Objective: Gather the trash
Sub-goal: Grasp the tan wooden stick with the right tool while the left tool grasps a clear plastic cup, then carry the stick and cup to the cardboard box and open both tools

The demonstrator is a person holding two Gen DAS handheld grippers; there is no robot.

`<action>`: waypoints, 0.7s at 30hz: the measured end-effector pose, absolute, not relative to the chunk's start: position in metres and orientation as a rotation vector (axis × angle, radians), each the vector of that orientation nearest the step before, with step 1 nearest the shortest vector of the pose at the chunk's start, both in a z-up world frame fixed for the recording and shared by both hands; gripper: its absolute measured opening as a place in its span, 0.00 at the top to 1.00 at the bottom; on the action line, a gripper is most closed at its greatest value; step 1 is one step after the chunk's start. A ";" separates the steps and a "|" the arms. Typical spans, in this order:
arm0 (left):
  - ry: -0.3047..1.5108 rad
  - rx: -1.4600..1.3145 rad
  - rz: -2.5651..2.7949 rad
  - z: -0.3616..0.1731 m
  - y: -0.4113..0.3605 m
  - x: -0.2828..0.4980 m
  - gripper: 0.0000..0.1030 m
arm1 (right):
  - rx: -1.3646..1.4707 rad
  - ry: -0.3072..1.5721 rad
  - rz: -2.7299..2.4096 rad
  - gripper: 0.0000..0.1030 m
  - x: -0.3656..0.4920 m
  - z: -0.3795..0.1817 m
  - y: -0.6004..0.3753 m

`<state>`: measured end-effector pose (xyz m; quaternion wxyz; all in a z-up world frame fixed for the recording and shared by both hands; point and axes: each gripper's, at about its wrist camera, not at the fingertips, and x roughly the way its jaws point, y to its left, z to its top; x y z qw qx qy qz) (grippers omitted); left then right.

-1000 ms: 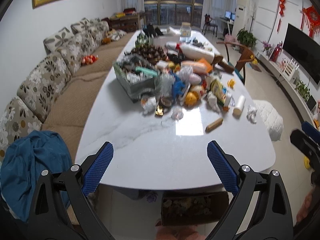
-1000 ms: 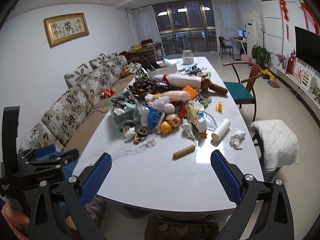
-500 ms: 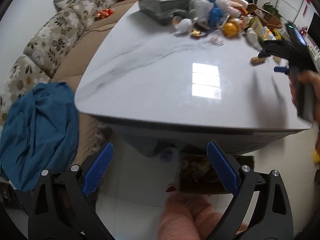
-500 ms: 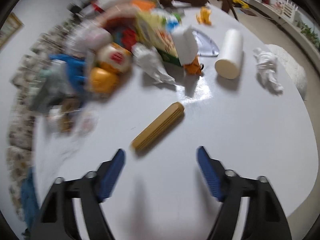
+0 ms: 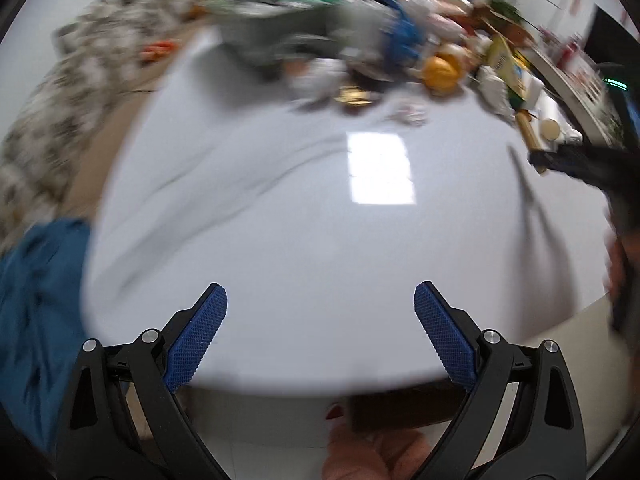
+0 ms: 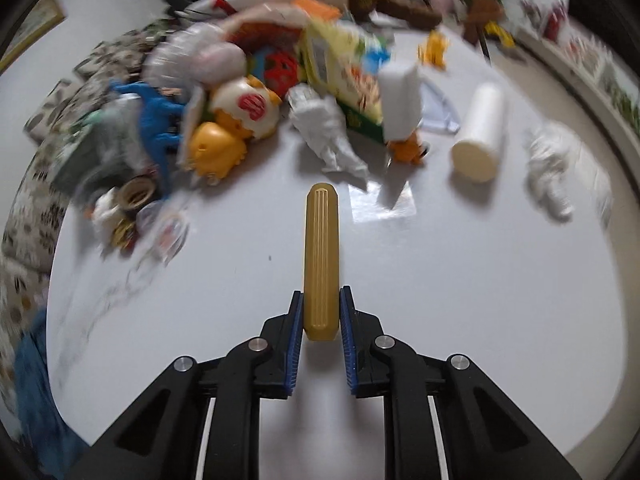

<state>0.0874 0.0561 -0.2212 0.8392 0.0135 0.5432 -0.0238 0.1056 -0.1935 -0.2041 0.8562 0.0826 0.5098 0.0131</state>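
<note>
A ribbed yellow-brown stick (image 6: 322, 248) lies on the white marble table (image 6: 480, 280), pointing away from me. My right gripper (image 6: 321, 296) is closing its jaws, and the blue pads press on both sides of the stick's near end. Beyond it sits the trash pile: a crumpled white tissue (image 6: 324, 132), a white roll (image 6: 480, 132) and a crumpled white wad (image 6: 552, 168). My left gripper (image 5: 320, 288) hangs open and empty over the table's near edge (image 5: 300, 220). In the blurred left wrist view the right gripper (image 5: 576, 160) shows at the far right.
Toys and packets crowd the table's far half, among them a yellow toy (image 6: 216, 148) and a blue figure (image 6: 156, 120). A brown box (image 5: 400, 408) sits under the table's near edge. A blue cloth (image 5: 36, 300) lies on the sofa at left.
Both grippers have dropped toward the table. The right gripper went from wide open to shut around the yellow stick, which now points straight away. The left stays open.
</note>
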 end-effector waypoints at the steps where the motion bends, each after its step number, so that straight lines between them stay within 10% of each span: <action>1: 1.153 0.027 -0.061 -0.225 0.047 0.107 0.10 | 0.166 1.058 0.042 0.83 0.092 -0.196 -0.196; 10: 1.131 0.150 -0.070 -0.249 -0.048 0.257 0.13 | 0.271 1.023 0.086 0.83 0.038 -0.178 -0.223; 14: 1.146 0.152 -0.078 -0.260 -0.057 0.283 0.52 | 0.286 1.023 0.088 0.83 0.037 -0.182 -0.218; 21: 1.126 0.191 -0.090 -0.257 -0.071 0.284 0.60 | 0.321 0.989 0.111 0.83 0.036 -0.169 -0.224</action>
